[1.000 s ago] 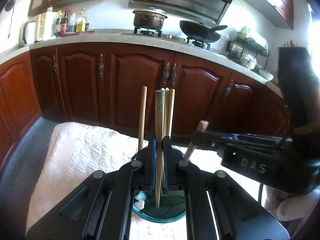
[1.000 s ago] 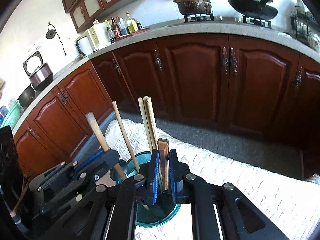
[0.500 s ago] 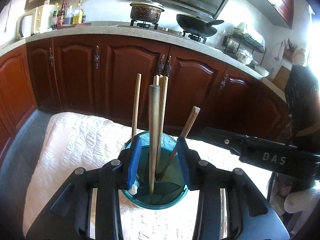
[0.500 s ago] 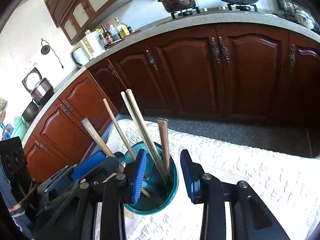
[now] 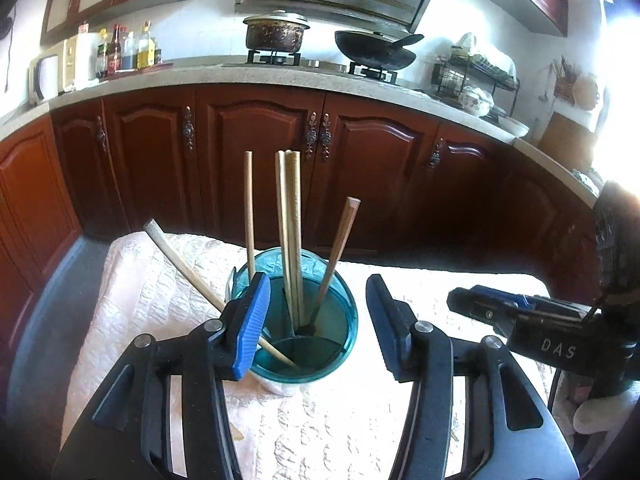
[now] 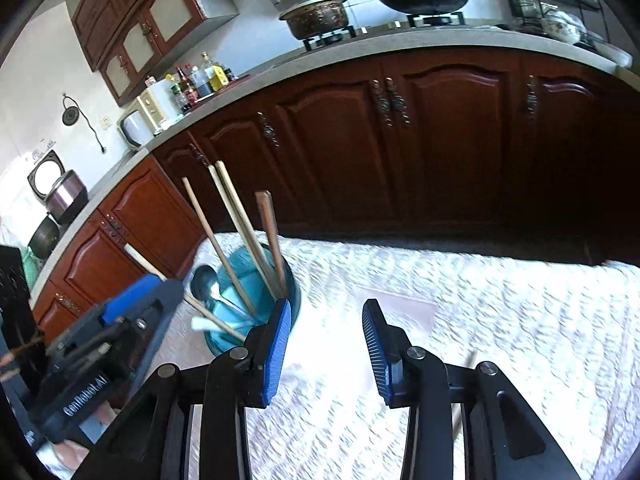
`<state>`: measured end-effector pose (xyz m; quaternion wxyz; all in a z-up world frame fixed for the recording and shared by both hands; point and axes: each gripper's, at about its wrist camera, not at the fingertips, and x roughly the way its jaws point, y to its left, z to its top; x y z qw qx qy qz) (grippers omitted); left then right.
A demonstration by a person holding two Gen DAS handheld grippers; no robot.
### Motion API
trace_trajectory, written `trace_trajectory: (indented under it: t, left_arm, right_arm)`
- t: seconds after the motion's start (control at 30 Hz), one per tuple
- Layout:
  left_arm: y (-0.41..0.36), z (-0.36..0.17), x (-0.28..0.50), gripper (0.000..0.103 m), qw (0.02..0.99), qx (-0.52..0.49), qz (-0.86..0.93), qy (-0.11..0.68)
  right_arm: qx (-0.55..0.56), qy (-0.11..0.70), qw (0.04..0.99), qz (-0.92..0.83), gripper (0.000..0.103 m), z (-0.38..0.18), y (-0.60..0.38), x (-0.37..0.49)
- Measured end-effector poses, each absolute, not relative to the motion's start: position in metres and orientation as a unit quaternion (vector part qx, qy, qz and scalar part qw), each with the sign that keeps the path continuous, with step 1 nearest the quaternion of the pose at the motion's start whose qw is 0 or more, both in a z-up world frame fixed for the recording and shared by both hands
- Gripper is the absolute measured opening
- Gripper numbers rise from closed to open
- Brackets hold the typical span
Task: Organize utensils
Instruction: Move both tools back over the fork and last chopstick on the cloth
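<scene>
A teal cup (image 5: 334,312) is seen standing on a white quilted cloth (image 5: 132,288) over a table, in front of dark red cabinets (image 5: 256,148). Several utensils are held in the cup: a pair of pale chopsticks (image 5: 290,216) standing nearly upright, a single thin stick (image 5: 249,208) just beside them, a brown-handled utensil (image 5: 340,240) tilted to the right, and a long wooden handle (image 5: 188,272) leaned far out over the rim to the left. A metal spoon (image 6: 204,280) is also seen at the cup's edge in the right wrist view. The left gripper (image 5: 318,320) is released and its jaws are opening; the cup is framed between its blue pads (image 5: 250,328), but nothing is pressed by them. The right gripper (image 6: 324,344) is also unclenched and empty, with only cloth shown between its pads (the cup sits just to its left in that view). A pot (image 5: 276,32) and a wok (image 5: 374,50) are seen on the stove behind, and bottles (image 5: 128,48) are lined up on the counter.
</scene>
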<state>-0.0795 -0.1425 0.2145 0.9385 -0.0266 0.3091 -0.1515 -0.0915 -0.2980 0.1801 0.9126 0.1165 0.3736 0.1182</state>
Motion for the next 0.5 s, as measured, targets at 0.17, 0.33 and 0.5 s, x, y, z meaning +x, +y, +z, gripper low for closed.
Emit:
trace_trajectory:
  t: [0.17,0.33,0.5]
  left_arm:
    - [-0.148,0.218,-0.093,0.053,0.939,-0.018,-0.156,0.305]
    - [-0.159,0.220,-0.108,0.056,0.939,-0.004,-0.166,0.302]
    - [-0.172,0.216,-0.118,0.056,0.932,0.004,-0.185,0.312]
  right_arm:
    - [0.127,0.376,0.912,0.104,0.036,0.175,-0.310,-0.110]
    - [0.122,0.378,0.914,0.084,0.036,0.169,-0.322,-0.131]
    - [0.129,0.383,0.912,0.067,0.036,0.160,-0.340,-0.146]
